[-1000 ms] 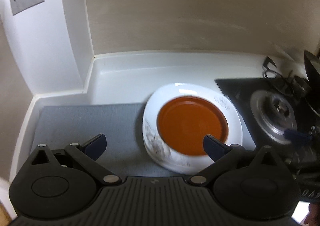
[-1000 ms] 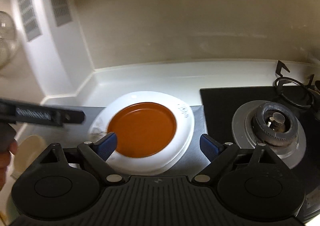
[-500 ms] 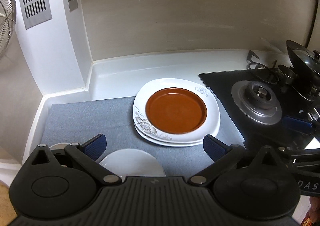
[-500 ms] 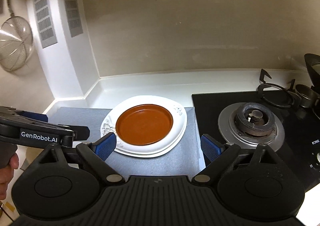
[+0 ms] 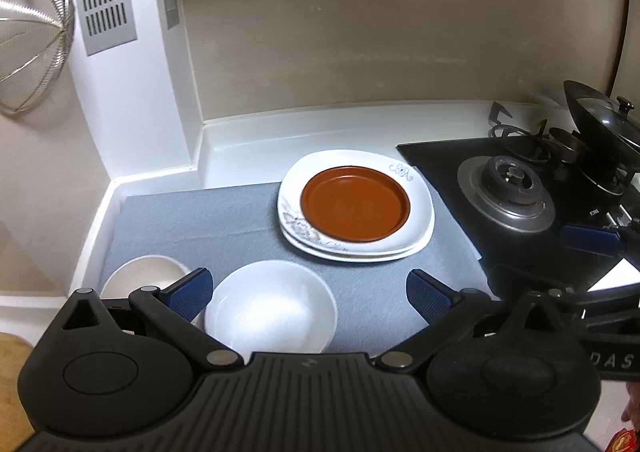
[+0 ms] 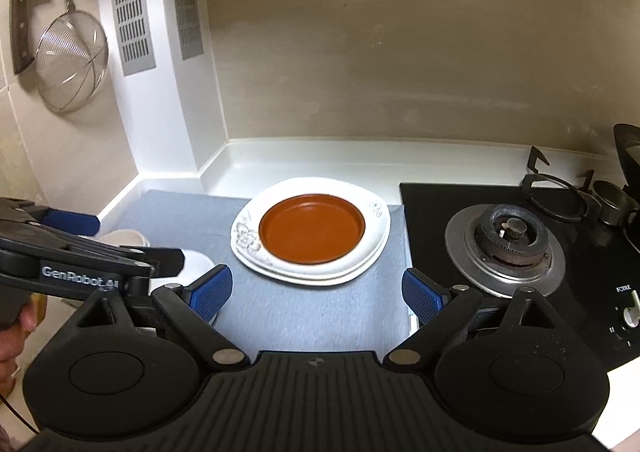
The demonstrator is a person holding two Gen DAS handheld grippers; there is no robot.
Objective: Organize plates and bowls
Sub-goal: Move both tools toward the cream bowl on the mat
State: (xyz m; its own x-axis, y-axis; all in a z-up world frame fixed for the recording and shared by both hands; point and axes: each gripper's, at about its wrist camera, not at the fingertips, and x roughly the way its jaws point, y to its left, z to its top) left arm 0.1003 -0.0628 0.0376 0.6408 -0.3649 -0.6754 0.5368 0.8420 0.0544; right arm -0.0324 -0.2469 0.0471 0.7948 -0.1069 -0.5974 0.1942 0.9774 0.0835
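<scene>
A brown plate (image 5: pixel 355 205) lies on two stacked white floral plates (image 5: pixel 416 236) on a grey mat (image 5: pixel 200 220); the stack also shows in the right wrist view (image 6: pixel 376 248). A white bowl (image 5: pixel 270 308) and a cream bowl (image 5: pixel 144 276) sit at the mat's near left. My left gripper (image 5: pixel 310 292) is open and empty, above the white bowl and short of the plates. My right gripper (image 6: pixel 318 294) is open and empty, above the mat in front of the plates. The left gripper shows at the left of the right wrist view (image 6: pixel 80 252), partly hiding the bowls.
A black gas hob (image 6: pixel 504 240) lies right of the mat, with a lidded wok (image 5: pixel 600 128) at its far right. A strainer (image 6: pixel 72 60) and a cleaver (image 6: pixel 24 12) hang on the left wall. The white counter (image 5: pixel 320 132) runs behind the plates.
Both grippers have pulled back and up from the plate stack, staying open. The two bowls have come into the left wrist view.
</scene>
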